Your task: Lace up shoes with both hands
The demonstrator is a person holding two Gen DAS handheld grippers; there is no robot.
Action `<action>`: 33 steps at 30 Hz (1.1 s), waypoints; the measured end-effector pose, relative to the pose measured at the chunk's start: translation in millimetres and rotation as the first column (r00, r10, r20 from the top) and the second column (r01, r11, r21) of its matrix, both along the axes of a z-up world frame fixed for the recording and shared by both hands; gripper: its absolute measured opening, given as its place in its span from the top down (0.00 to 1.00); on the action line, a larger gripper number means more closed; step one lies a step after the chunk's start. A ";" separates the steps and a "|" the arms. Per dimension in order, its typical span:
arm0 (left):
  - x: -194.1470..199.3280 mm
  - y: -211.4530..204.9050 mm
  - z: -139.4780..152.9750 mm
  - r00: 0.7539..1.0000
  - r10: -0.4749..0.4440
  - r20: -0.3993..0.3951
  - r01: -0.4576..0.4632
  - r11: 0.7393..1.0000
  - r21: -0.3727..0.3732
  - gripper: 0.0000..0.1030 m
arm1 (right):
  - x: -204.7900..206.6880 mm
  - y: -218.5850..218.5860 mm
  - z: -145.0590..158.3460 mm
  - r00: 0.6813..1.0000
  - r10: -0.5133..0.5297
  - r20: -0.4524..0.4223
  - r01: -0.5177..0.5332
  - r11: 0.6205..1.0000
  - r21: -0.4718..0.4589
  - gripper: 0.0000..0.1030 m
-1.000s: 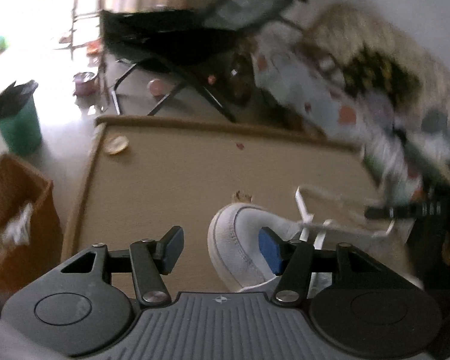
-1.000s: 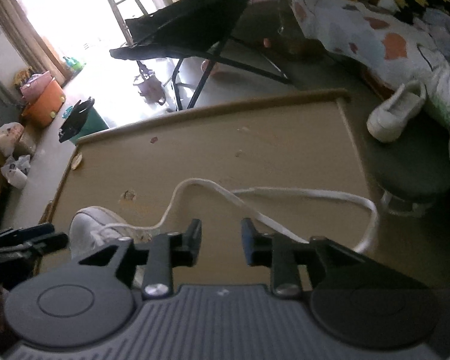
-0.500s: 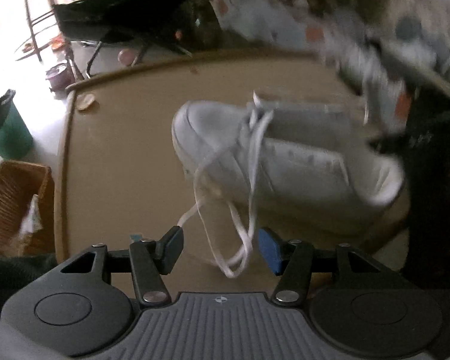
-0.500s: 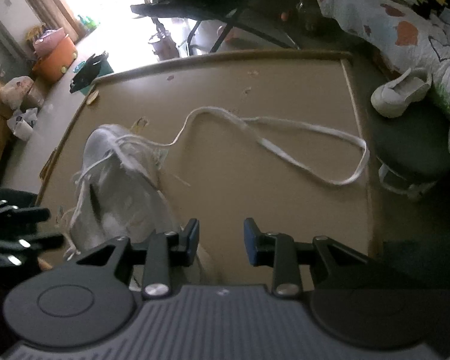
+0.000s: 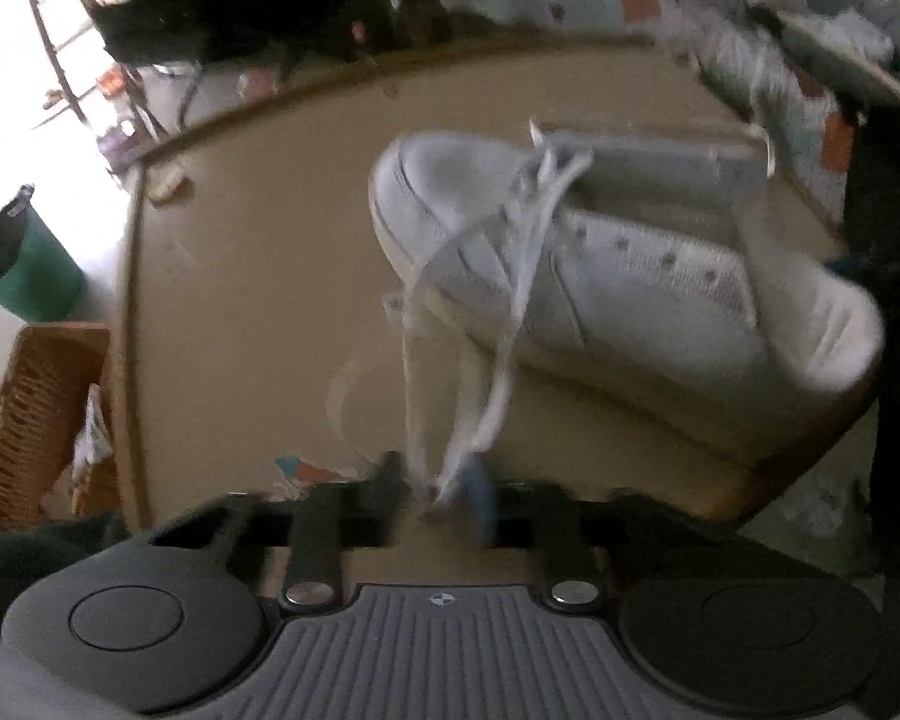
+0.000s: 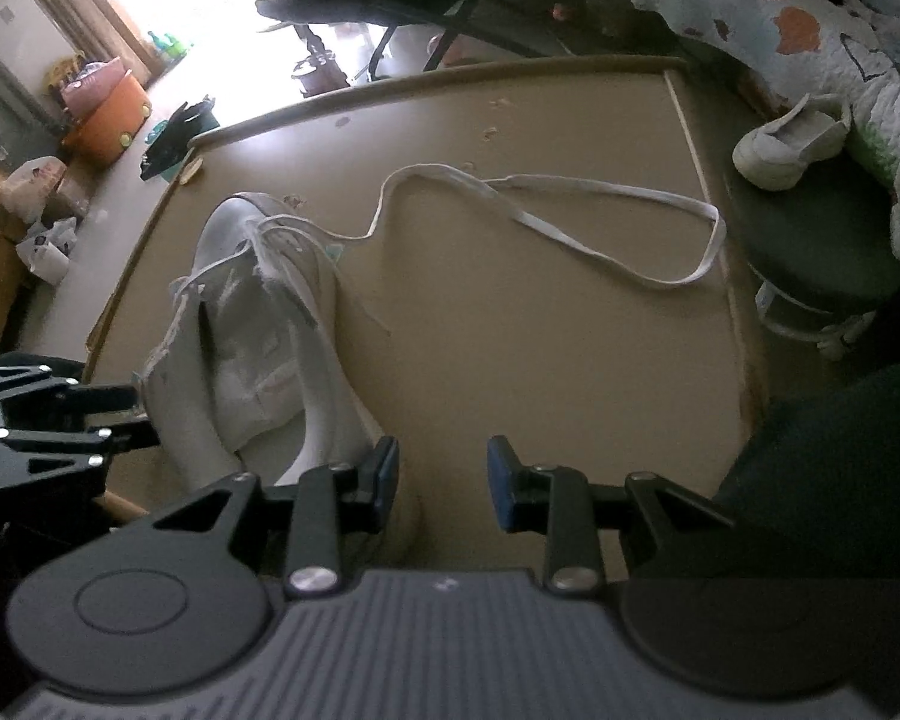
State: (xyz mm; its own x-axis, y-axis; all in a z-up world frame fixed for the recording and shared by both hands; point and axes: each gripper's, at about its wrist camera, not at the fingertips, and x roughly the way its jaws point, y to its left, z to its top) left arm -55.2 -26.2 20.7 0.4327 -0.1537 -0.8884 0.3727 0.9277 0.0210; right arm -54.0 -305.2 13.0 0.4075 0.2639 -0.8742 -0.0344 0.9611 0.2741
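A white sneaker (image 5: pixel 618 276) lies on the tan table (image 5: pixel 240 300), toe away from me, with its tongue open. Two loose strands of its white shoelace (image 5: pixel 480 384) hang from the front eyelets down between the fingers of my left gripper (image 5: pixel 435 489). Those fingers are blurred and stand a narrow gap apart around the lace end. In the right wrist view the sneaker (image 6: pixel 258 324) is at the left, with the left gripper (image 6: pixel 144 414) beside its heel. My right gripper (image 6: pixel 441 480) is open and holds nothing, low over the table just right of the heel.
A long loop of white lace (image 6: pixel 570 228) sprawls across the table's right half. A second white shoe (image 6: pixel 792 144) sits on a dark round stool (image 6: pixel 822 246) past the right edge. A wicker basket (image 5: pixel 42 414) and green bin (image 5: pixel 36 276) stand on the floor at left.
The left view swung from the toe to over the sneaker; its fingers narrowed to about half their gap around the hanging lace. The right gripper drew back and stayed open.
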 end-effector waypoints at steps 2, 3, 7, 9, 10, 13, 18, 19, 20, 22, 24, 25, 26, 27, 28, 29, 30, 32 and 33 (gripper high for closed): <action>3.2 0.9 -3.7 1.000 -0.002 -0.012 0.002 1.000 0.002 0.93 | -0.5 2.2 1.0 1.000 0.003 0.004 -0.003 1.000 -0.012 0.69; 4.3 2.5 -3.4 1.000 0.009 -0.006 -0.009 1.000 -0.004 0.94 | -0.9 3.1 1.4 1.000 0.004 0.007 -0.004 1.000 -0.017 0.69; 4.2 23.2 15.4 0.986 0.136 0.095 -0.130 0.989 -0.063 0.94 | -4.0 6.4 2.7 1.000 0.017 0.004 -0.017 1.000 0.001 0.69; 4.8 32.1 29.4 0.968 0.190 0.163 -0.178 0.980 -0.089 0.94 | -5.7 10.6 2.9 0.999 0.033 -0.003 -0.033 0.999 -0.004 0.69; 5.5 36.2 37.1 0.957 0.214 0.194 -0.198 0.975 -0.096 0.94 | -5.9 13.0 2.7 0.999 0.040 -0.006 -0.040 0.999 -0.014 0.69; 12.2 51.1 58.5 0.924 0.285 0.254 -0.253 0.955 -0.154 0.95 | -5.4 19.5 1.7 0.998 0.061 -0.019 -0.061 0.997 -0.038 0.69; 36.1 68.7 81.4 0.892 0.357 0.276 -0.295 0.925 -0.240 0.95 | -6.5 27.8 2.7 0.996 0.088 -0.029 -0.090 0.994 -0.054 0.69; 43.3 70.8 83.2 0.891 0.363 0.273 -0.298 0.920 -0.253 0.94 | -7.3 29.7 3.2 0.995 0.095 -0.029 -0.096 0.994 -0.058 0.69; 52.2 72.1 84.1 0.890 0.368 0.269 -0.299 0.917 -0.265 0.94 | -8.2 31.7 3.6 0.994 0.101 -0.030 -0.103 0.993 -0.061 0.69; 69.4 70.8 85.3 0.892 0.369 0.261 -0.296 0.914 -0.277 0.94 | -9.5 35.5 4.1 0.993 0.115 -0.033 -0.117 0.991 -0.063 0.69; 88.9 66.4 81.9 0.892 0.373 0.254 -0.304 0.912 -0.274 0.94 | -10.5 39.6 4.7 0.990 0.137 -0.038 -0.139 0.989 -0.053 0.69; 98.6 64.6 79.1 0.891 0.379 0.248 -0.311 0.910 -0.274 0.94 | -11.2 42.0 4.9 0.988 0.151 -0.039 -0.153 0.987 -0.046 0.69; 106.7 63.2 75.6 0.889 0.389 0.239 -0.322 0.906 -0.276 0.93 | -11.9 44.6 5.1 0.985 0.167 -0.040 -0.168 0.985 -0.038 0.69; 113.0 61.5 73.4 0.885 0.402 0.233 -0.336 0.900 -0.277 0.91 | -12.5 47.2 5.3 0.983 0.181 -0.039 -0.183 0.983 -0.034 0.69; 120.6 60.4 70.9 0.882 0.412 0.228 -0.347 0.896 -0.277 0.88 | -13.1 49.8 5.7 0.980 0.195 -0.038 -0.196 0.980 -0.033 0.69; 127.2 59.1 67.7 0.881 0.421 0.216 -0.358 0.892 -0.276 0.84 | -13.2 50.8 5.8 0.978 0.203 -0.037 -0.204 0.978 -0.029 0.69; 130.3 56.6 65.0 0.883 0.427 0.196 -0.368 0.888 -0.276 0.84 | -13.2 50.9 5.9 0.978 0.208 -0.037 -0.209 0.978 -0.024 0.69; 130.1 55.3 59.3 0.882 0.448 0.148 -0.399 0.875 -0.274 0.76 | -13.1 50.9 6.0 0.976 0.216 -0.035 -0.217 0.976 -0.013 0.69; 126.3 54.9 56.4 0.880 0.460 0.122 -0.416 0.867 -0.273 0.67 | -13.1 51.0 6.0 0.975 0.221 -0.035 -0.221 0.975 -0.008 0.69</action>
State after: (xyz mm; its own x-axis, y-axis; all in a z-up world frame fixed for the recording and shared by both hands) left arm 71.1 28.7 77.1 0.6496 -0.1023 -0.7534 -0.0631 0.9802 -0.1875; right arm -67.1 -254.2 19.0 0.3107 0.3340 -0.8899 -0.2373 0.9338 0.2676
